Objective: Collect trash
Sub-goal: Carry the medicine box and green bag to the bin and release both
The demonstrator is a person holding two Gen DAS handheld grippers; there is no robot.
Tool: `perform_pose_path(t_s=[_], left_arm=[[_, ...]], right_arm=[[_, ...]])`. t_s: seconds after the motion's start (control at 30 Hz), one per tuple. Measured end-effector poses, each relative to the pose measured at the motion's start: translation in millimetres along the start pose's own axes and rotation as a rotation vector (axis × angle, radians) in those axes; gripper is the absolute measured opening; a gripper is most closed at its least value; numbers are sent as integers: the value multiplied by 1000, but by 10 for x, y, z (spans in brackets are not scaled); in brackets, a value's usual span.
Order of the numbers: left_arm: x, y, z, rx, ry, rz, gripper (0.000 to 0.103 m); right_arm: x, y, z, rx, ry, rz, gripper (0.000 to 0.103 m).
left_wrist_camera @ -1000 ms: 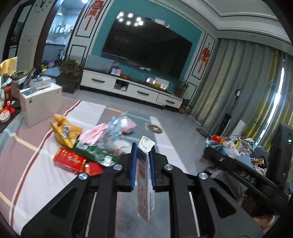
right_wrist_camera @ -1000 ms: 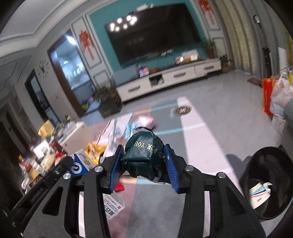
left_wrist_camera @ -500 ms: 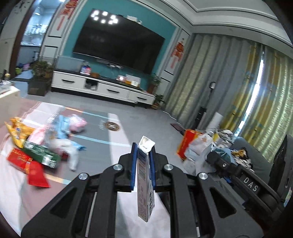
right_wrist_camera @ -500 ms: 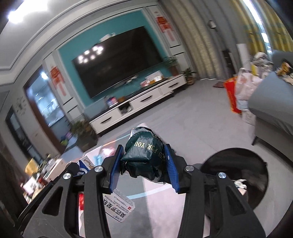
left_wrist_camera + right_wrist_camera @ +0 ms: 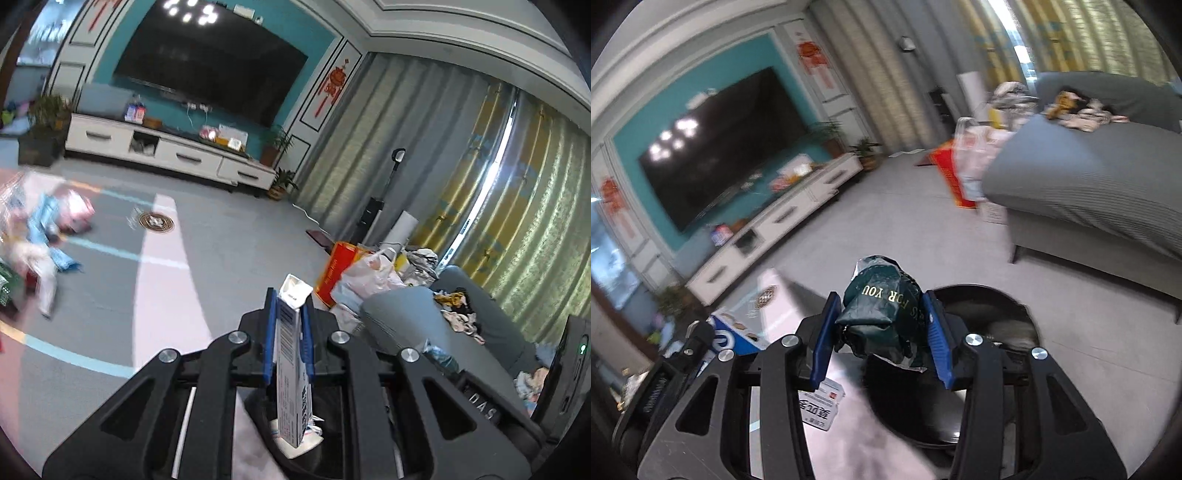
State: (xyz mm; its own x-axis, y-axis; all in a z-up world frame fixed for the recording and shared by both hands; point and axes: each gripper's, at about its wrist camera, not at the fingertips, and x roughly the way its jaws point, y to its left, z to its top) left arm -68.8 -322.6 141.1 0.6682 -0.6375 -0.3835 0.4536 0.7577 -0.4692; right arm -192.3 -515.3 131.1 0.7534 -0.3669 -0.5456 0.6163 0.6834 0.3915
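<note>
Both hands swung from floor litter pile to black bin (image 5: 993, 306). Left gripper (image 5: 289, 314) pinches flat carton (image 5: 291, 369) above bin; right gripper (image 5: 882, 325) clamps green wrapper (image 5: 882, 314) over rim. Drop seems next.

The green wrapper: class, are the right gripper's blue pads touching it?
Touching. The right wrist view shows both pads pressed against the sides of the green wrapper, held in the right gripper.

Wall television (image 5: 207, 70), white cabinet (image 5: 166, 155), grey sofa (image 5: 1089, 184)
</note>
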Motion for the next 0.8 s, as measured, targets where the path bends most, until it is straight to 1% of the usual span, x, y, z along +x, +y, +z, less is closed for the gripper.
perform_pose_path(t_s=[0.17, 0.33, 0.4, 0.57, 0.67, 0.8], left_arm=[[280, -21, -125, -45, 53, -35, 14], [510, -47, -230, -66, 101, -46, 14], [580, -39, -285, -68, 120, -40, 14], [782, -32, -458, -67, 209, -29, 14], [871, -46, -532, -44, 260, -24, 14], [970, -46, -617, -34, 315, -14, 15]], right_arm=[[125, -131, -39, 32, 25, -56, 46], [280, -249, -67, 52, 61, -108, 46], [354, -275, -94, 57, 84, -131, 46], [518, -325, -133, 66, 132, -159, 46], [651, -354, -162, 72, 172, -174, 46], [714, -363, -182, 79, 191, -205, 46]])
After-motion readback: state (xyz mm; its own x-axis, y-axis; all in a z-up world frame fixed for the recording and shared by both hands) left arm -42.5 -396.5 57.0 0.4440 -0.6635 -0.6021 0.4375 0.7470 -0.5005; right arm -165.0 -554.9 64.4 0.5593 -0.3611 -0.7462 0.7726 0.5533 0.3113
